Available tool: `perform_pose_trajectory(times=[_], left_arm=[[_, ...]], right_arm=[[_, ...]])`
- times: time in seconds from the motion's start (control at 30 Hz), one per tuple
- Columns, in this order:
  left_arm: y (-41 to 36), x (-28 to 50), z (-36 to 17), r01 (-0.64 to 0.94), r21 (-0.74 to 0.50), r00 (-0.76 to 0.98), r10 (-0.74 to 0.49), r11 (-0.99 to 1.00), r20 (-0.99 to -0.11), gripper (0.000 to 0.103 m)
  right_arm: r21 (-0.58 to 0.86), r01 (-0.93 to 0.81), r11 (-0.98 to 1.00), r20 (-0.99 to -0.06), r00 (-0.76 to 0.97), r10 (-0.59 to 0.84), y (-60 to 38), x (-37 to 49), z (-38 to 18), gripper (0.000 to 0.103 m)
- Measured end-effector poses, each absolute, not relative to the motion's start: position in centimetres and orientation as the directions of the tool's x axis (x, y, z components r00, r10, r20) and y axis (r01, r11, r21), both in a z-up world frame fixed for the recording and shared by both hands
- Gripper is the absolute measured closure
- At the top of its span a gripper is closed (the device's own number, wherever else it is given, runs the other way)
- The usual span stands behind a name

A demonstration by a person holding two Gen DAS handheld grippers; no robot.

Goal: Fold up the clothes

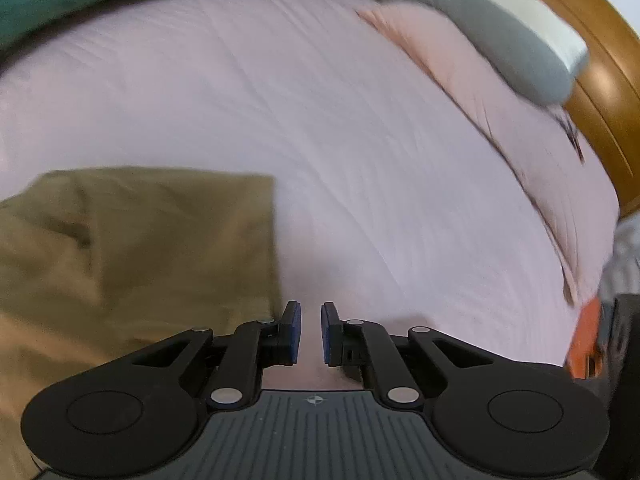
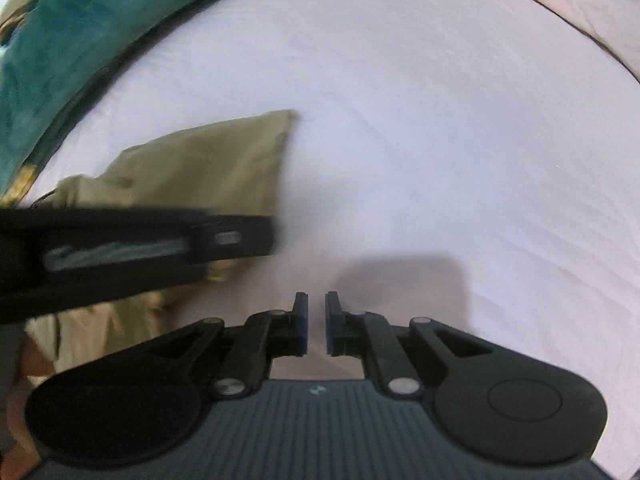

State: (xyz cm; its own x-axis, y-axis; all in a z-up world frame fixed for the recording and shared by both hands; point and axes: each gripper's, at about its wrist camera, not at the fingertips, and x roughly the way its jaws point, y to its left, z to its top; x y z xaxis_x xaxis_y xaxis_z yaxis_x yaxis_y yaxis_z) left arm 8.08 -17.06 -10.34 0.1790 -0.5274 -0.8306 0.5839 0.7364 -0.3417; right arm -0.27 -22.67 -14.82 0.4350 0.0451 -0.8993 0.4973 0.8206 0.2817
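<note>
An olive-tan garment (image 1: 132, 248) lies folded on the pale pink bed sheet (image 1: 320, 120), at the lower left of the left wrist view. My left gripper (image 1: 311, 334) hovers just right of its edge, jaws a small gap apart and empty. In the right wrist view the same garment (image 2: 208, 160) lies to the left. My right gripper (image 2: 317, 324) is over bare sheet (image 2: 440, 140), jaws a small gap apart and empty. The left gripper's body (image 2: 140, 244) crosses that view, blurred, above the garment's near part.
A dark green blanket (image 2: 68, 48) lies along the far left of the bed. A grey pillow (image 1: 500, 32) and a pink pillow (image 1: 460, 72) lie at the far right by a wooden headboard (image 1: 592, 52). An orange object (image 1: 586, 336) shows at the right edge.
</note>
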Motion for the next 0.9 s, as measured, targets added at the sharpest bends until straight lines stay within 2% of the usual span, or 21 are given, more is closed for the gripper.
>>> perform_pose_trajectory(times=[0.13,0.2,0.27,0.33,0.37,0.4,0.43,0.57,0.67,0.77,0.9], left_arm=[[-13.8,7.7,-7.7,0.506,-0.269,0.322,-0.469,0.819,-0.822,0.087],[-11.4,7.4,-6.2,0.438,-0.198,0.422,-0.395,0.877,-0.816,0.085],[-8.3,6.8,-5.1,0.323,-0.104,0.520,-0.268,0.941,-0.811,0.083],[-5.1,6.0,-4.5,0.191,-0.024,0.587,-0.134,0.981,-0.799,0.070],[-3.8,5.7,-4.7,0.141,0.000,0.590,-0.084,0.990,-0.803,0.065],[-2.5,5.4,-5.0,0.092,0.023,0.590,-0.036,0.995,-0.807,0.057],[-1.3,5.1,-5.3,0.044,0.047,0.587,0.012,0.998,-0.809,0.055],[2.4,4.1,-7.6,-0.041,0.068,0.488,0.080,0.997,-0.869,0.055],[3.6,3.5,-7.7,-0.052,0.064,0.494,0.081,0.997,-0.866,0.055],[4.1,3.7,-7.7,-0.053,0.066,0.516,0.084,0.996,-0.852,0.054],[4.5,4.3,-8.2,-0.064,0.028,0.534,0.058,0.998,-0.844,0.048]], right_arm=[[0.337,0.487,0.805,-0.858,0.511,0.050,-23.4,-0.2,-12.7,0.095],[0.376,0.448,0.811,-0.829,0.555,0.077,-22.6,0.9,-11.3,0.095],[0.407,0.372,0.834,-0.797,0.590,0.127,-20.8,2.8,-9.9,0.094],[0.438,0.272,0.857,-0.766,0.613,0.197,-18.4,5.0,-8.5,0.089],[0.450,0.223,0.865,-0.752,0.617,0.232,-17.1,6.0,-8.0,0.081],[0.459,0.167,0.873,-0.738,0.619,0.269,-15.6,7.2,-7.5,0.070],[0.461,0.112,0.880,-0.727,0.616,0.302,-14.1,8.5,-7.2,0.059],[0.446,-0.081,0.892,-0.714,0.569,0.408,-7.8,13.9,-6.4,0.052],[0.430,-0.166,0.887,-0.732,0.511,0.451,-4.4,15.7,-6.6,0.050],[0.387,-0.232,0.893,-0.755,0.475,0.451,-1.6,16.3,-7.0,0.050],[0.333,-0.289,0.898,-0.765,0.474,0.436,0.7,16.5,-6.3,0.049]])
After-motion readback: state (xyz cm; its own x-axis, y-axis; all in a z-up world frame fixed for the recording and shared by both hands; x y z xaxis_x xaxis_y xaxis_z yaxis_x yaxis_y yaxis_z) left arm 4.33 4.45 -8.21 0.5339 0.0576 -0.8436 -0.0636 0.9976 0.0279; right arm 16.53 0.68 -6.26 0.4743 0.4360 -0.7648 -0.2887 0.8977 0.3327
